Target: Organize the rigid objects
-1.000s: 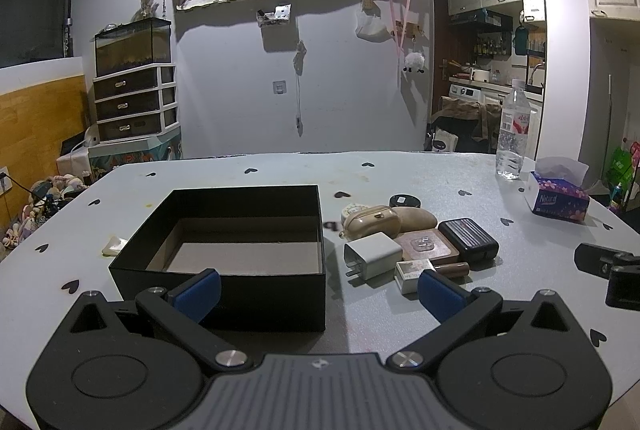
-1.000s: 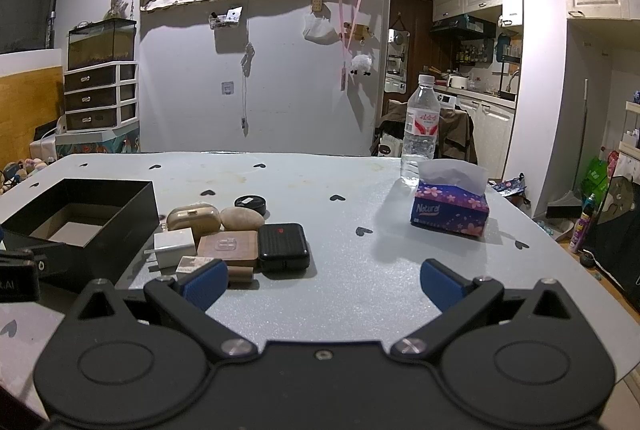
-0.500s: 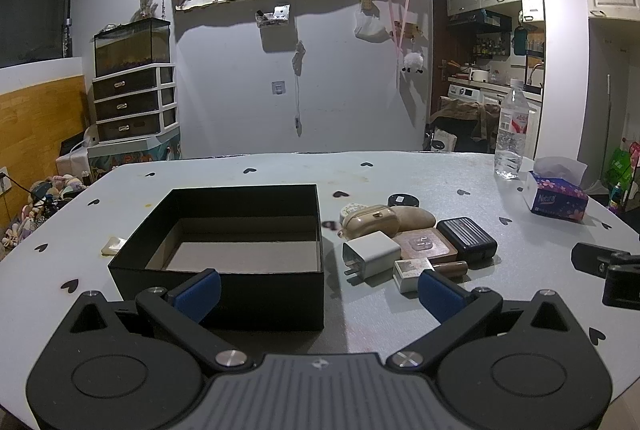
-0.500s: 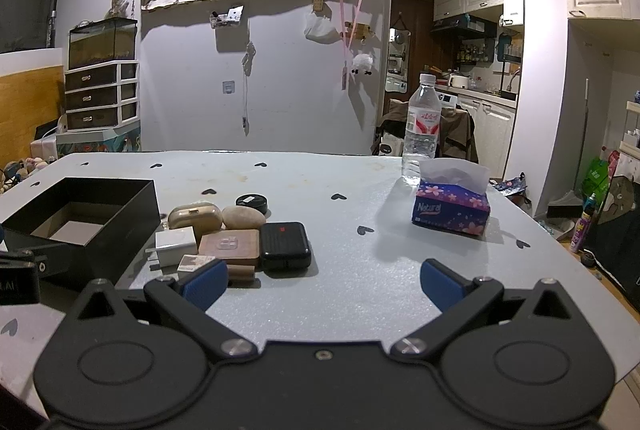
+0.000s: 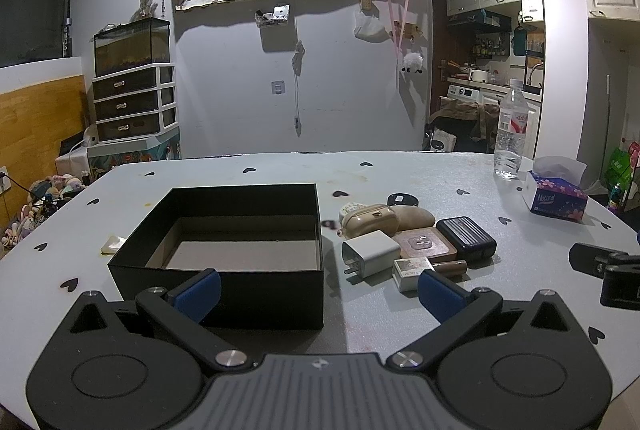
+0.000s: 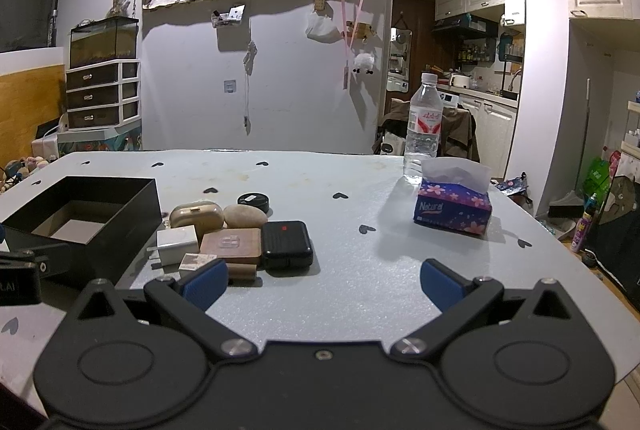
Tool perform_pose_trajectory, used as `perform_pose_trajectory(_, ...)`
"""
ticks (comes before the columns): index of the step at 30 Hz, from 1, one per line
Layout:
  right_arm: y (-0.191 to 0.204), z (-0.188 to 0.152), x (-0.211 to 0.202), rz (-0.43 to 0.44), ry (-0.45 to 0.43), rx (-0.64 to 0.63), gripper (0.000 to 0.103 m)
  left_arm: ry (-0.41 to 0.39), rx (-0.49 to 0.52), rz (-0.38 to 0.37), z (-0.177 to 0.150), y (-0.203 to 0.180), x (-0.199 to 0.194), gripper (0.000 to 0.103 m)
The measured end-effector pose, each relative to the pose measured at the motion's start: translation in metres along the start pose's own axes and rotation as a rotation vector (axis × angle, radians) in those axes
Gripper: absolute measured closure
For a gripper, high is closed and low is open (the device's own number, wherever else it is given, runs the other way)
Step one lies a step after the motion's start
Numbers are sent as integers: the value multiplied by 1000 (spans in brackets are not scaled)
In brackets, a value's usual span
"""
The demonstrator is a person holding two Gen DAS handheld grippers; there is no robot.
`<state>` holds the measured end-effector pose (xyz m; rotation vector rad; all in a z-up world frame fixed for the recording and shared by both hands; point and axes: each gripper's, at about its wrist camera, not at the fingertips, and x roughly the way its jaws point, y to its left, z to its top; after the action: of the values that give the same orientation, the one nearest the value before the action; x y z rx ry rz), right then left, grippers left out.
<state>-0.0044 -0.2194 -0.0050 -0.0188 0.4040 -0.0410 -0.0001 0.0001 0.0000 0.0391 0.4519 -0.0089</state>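
An empty black box (image 5: 236, 230) (image 6: 80, 218) sits on the grey table. Right of it lies a cluster: a white charger (image 5: 370, 252) (image 6: 176, 240), a tan earbud case (image 5: 370, 218) (image 6: 196, 216), a beige stone (image 5: 414, 217) (image 6: 245, 216), a brown square case (image 5: 424, 245) (image 6: 232, 244), a black ribbed case (image 5: 466, 238) (image 6: 286, 244), a round black tin (image 5: 402, 199) (image 6: 253, 201) and a small white box (image 5: 412, 272) (image 6: 196, 262). My left gripper (image 5: 318, 294) hangs open before the box's near wall. My right gripper (image 6: 324, 284) stands open, right of the cluster, holding nothing.
A tissue box (image 6: 454, 208) (image 5: 556, 196) and a water bottle (image 6: 424, 128) (image 5: 510, 132) stand at the table's right. A pale scrap (image 5: 113, 244) lies left of the black box. The right gripper's body (image 5: 608, 268) shows at the left view's right edge.
Both views have crept slightly forward and the right view a little to the left; the cluster sits a touch nearer. Both grippers stay open and nothing on the table moved.
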Motion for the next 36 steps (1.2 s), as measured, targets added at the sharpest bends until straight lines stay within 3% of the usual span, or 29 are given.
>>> perform_pose_trajectory(19,4,8,-1,-2,-44,-1,0,-45,-3,-19,13,11,-5,0)
perform_pose_trajectory(27,0,22,3,6,-99,20,0,-123,-51,80,41,48,2,0)
perform_pose_trajectory(32,1,25,9,17,-127,42,0,-109,-133,126,60,86,18,0)
perform_pose_trajectory(36,1,26,19,41,-131,76,0,-69,-118,198,73,108,34,0)
